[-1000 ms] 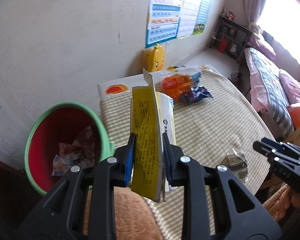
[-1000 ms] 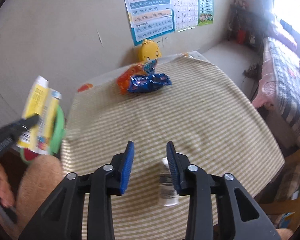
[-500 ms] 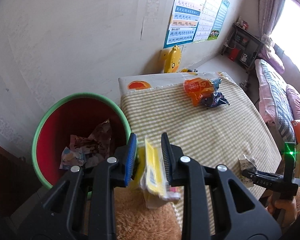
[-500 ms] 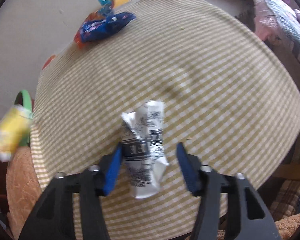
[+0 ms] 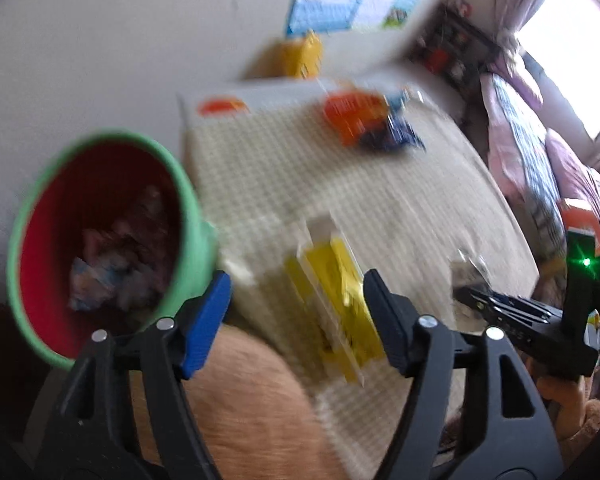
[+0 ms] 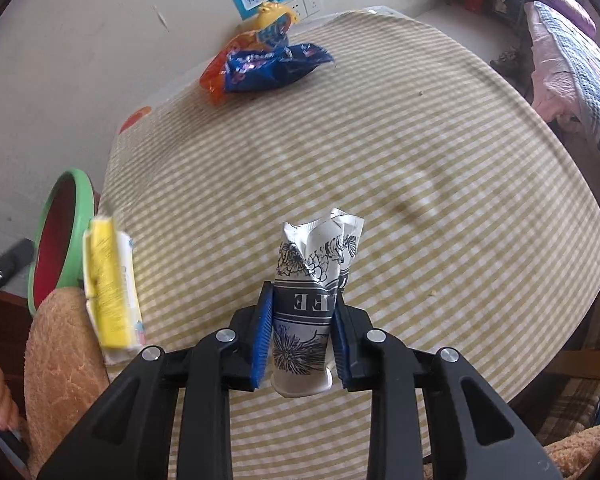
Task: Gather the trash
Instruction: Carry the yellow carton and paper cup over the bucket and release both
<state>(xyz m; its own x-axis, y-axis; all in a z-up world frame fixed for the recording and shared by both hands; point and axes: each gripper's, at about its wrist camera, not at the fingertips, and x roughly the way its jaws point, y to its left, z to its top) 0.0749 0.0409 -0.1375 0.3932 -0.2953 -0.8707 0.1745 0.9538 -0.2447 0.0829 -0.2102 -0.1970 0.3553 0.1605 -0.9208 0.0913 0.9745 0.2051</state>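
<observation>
**Carton loose at the near left corner, crushed cup pinched at the near edge**

Around the checked tablecloth [image 6: 420, 152]: a green-rimmed red bin [image 5: 100, 240] stands just off its left edge, already holding crumpled wrappers. At the far edge lie two snack bags, one orange [image 6: 224, 68], one blue [image 6: 276, 66], touching each other, with a yellow duck-shaped toy [image 6: 274, 16] behind them by the wall. A fuzzy tan sleeve [image 6: 64, 344] sits at the near left corner.

Trash count on view: one yellow carton [image 5: 332, 300], one crushed paper cup [image 6: 312, 292], two bags.

The left gripper [image 5: 296, 320] has just been opening; its jaws stand wide, and the blurred carton sits between them, clear of both pads, beside the bin's rim. The right gripper [image 6: 302, 340] has just been closing, and its blue pads press both sides of the cup at the near edge.
</observation>
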